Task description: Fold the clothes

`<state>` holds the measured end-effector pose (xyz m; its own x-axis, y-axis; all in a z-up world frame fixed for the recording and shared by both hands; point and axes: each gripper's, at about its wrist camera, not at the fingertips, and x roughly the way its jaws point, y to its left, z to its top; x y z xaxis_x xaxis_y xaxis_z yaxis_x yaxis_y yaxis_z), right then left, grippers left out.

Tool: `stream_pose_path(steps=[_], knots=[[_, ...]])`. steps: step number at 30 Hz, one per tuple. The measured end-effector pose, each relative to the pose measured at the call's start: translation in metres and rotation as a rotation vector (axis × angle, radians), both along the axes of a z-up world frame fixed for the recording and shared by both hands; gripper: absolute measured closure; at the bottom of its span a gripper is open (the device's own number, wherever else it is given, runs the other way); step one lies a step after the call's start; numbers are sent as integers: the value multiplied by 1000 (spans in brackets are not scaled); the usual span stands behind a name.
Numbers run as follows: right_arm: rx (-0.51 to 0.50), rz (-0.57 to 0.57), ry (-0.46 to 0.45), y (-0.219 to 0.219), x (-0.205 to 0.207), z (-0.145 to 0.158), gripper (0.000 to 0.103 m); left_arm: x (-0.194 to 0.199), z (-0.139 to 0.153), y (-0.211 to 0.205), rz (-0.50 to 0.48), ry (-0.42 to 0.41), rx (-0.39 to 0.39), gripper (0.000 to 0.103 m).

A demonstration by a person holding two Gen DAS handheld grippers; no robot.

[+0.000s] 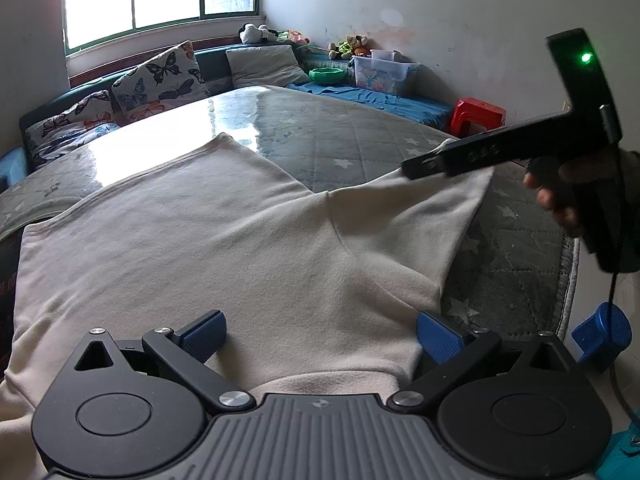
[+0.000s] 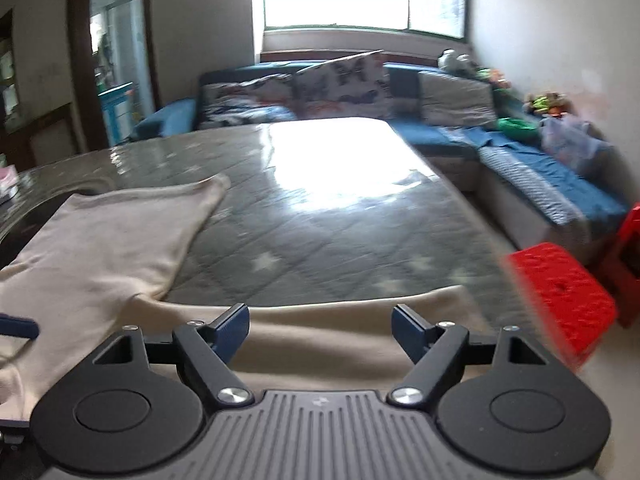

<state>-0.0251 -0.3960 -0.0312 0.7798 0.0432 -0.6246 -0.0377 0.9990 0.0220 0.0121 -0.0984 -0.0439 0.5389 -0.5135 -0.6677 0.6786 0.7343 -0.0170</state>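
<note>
Risking a crooked fold: white garment (image 1: 240,240) lying flat on the grey quilted mattress (image 1: 360,136), right gripper (image 2: 320,326) hanging wide over its sleeve, left gripper (image 1: 320,334) gaping at the near hem, gripping nothing.

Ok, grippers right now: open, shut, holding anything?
Left gripper: open, over the cream garment, gripping nothing.
Right gripper: open, garment beneath, nothing held.
</note>
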Motion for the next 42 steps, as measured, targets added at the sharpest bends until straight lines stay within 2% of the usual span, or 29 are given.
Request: stream_pose_path(steps=[5, 9, 12, 15, 20, 22, 27, 35, 37, 42], knots=[[-41, -19, 21, 1, 14, -12, 20, -1, -1, 1, -2, -1, -4, 0], [-16, -128, 19, -22, 21, -13, 20, -1, -1, 2, -3, -1, -4, 0], [-3, -162, 12, -31, 22, -10, 20, 0, -1, 2, -4, -2, -5, 0], [23, -105, -8, -22, 18, -6, 18, 0, -2, 2, -3, -2, -5, 0], [38, 97, -49, 19, 8, 1, 12, 0, -2, 1, -3, -3, -3, 0], [27, 137, -47, 33, 12, -2, 12, -1, -2, 1, -3, -3, -3, 0], [-38, 85, -13, 36, 29, -13, 12, -1, -1, 2, -3, -5, -5, 0], [-40, -69, -13, -8, 23, -16, 11, 0, -2, 3, -3, -6, -7, 0], [-29, -59, -16, -9, 15, -15, 11, 0, -2, 2, -2, -6, -7, 0], [-50, 62, -18, 15, -7, -18, 10, 0, -2, 2, -2, -7, -6, 0]])
